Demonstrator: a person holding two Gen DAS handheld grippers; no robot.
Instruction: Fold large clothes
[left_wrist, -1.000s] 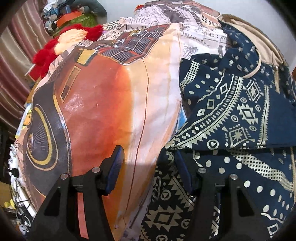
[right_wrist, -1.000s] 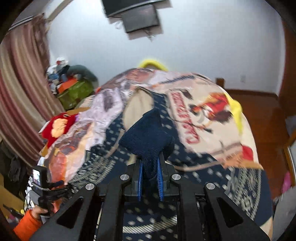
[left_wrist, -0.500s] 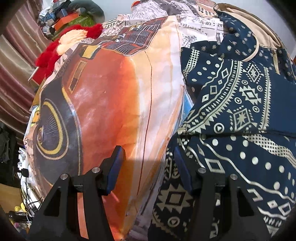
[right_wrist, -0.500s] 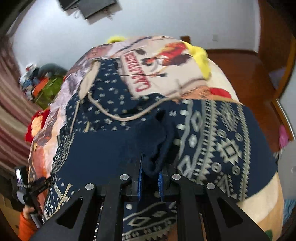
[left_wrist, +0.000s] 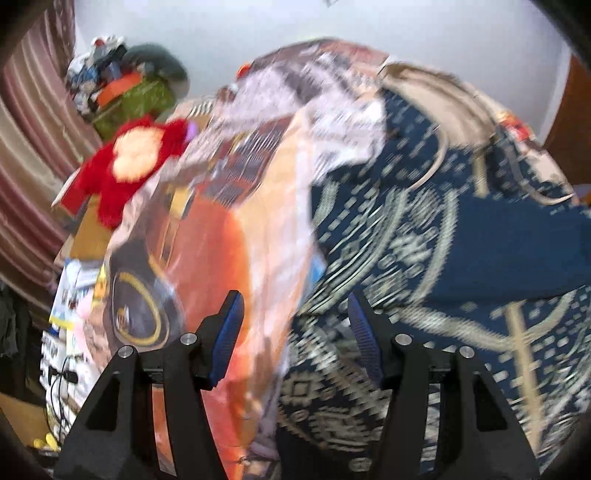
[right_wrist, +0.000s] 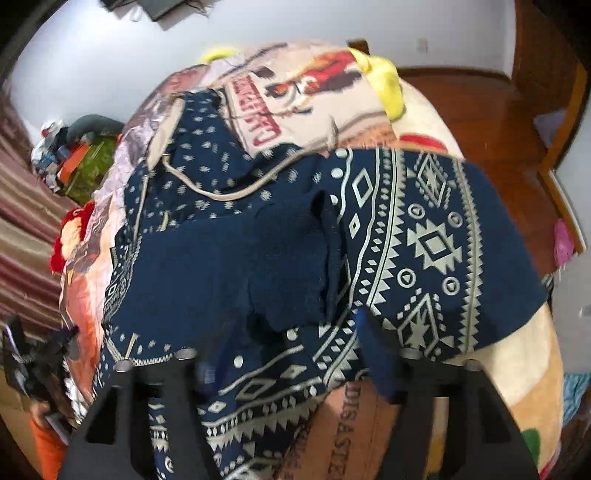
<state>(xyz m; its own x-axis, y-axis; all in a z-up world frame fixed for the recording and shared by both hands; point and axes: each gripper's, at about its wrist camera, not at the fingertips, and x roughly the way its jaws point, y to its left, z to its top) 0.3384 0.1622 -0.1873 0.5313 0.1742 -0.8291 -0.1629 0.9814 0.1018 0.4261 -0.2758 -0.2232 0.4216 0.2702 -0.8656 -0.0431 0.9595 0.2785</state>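
Observation:
A navy garment with cream geometric print (right_wrist: 424, 240) lies spread on the printed bed cover (right_wrist: 303, 96). One part is folded over the middle, showing its plain navy inside (right_wrist: 229, 266). In the left wrist view the garment (left_wrist: 461, 251) fills the right half, blurred. My right gripper (right_wrist: 291, 354) is open and empty just above the garment's near part. My left gripper (left_wrist: 295, 332) is open and empty over the garment's left edge, where it meets the orange cover (left_wrist: 221, 258).
A red plush toy (left_wrist: 129, 162) lies at the bed's far left. Striped curtains (left_wrist: 26, 147) and a clutter pile (left_wrist: 122, 88) are behind it. A yellow item (right_wrist: 384, 81) lies at the bed's far end. Wooden floor (right_wrist: 480, 122) is to the right.
My right gripper has opened and let go of the navy fabric, which now lies folded over the garment. My left gripper has lifted and tilted up, still open.

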